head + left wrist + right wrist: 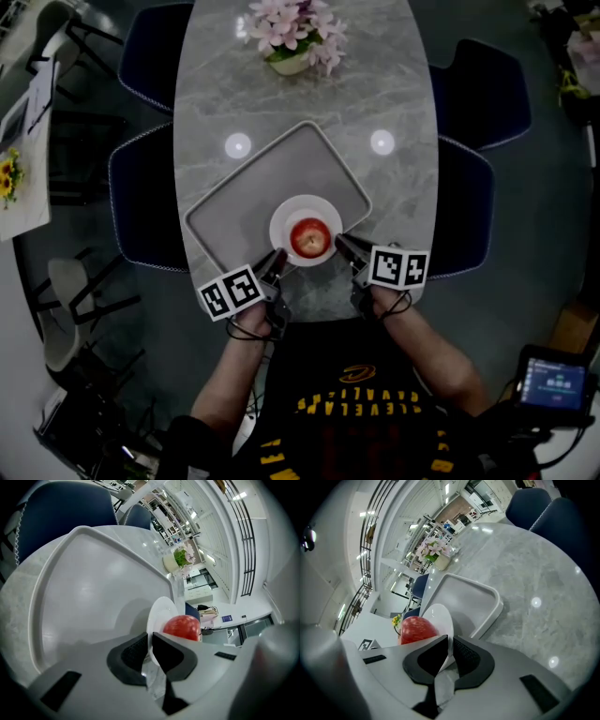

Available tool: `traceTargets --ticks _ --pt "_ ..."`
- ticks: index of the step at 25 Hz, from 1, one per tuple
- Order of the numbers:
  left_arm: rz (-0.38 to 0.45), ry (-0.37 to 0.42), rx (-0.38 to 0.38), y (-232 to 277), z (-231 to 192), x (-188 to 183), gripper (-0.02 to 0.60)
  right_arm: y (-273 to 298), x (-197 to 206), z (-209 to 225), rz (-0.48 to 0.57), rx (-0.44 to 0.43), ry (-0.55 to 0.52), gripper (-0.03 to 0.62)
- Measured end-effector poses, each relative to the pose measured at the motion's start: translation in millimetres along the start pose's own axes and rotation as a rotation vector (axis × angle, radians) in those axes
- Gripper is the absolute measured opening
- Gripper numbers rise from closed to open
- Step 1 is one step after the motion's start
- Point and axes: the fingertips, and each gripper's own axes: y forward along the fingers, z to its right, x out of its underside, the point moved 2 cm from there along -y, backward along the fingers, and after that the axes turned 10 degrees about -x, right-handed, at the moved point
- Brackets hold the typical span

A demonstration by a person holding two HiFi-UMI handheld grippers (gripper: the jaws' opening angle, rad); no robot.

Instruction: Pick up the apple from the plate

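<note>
Red apple (310,236) sits in the middle of the white plate (286,211), over the grey tray (253,178) at the table's (403,94) near end. My left gripper (277,261) pinches the plate's left rim and my right gripper (342,246) its right rim. In both gripper views my jaws cut off the apple's lower half. Whether the plate touches the tray, I cannot tell.

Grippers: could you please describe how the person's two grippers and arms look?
The left gripper and right gripper each have a grey body, black ridged claw pads and a white cube with black square markers. Black cables loop at the wrists. Black shirt, yellow lettering.
</note>
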Motion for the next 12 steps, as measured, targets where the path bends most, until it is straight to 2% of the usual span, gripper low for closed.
traceTargets --ticks 12 --pt "-0.031 0.059 0.013 -7.0 33.6 74.5 0.032 -76.5 31.4 20.0 0.058 -0.003 0.015 0.043"
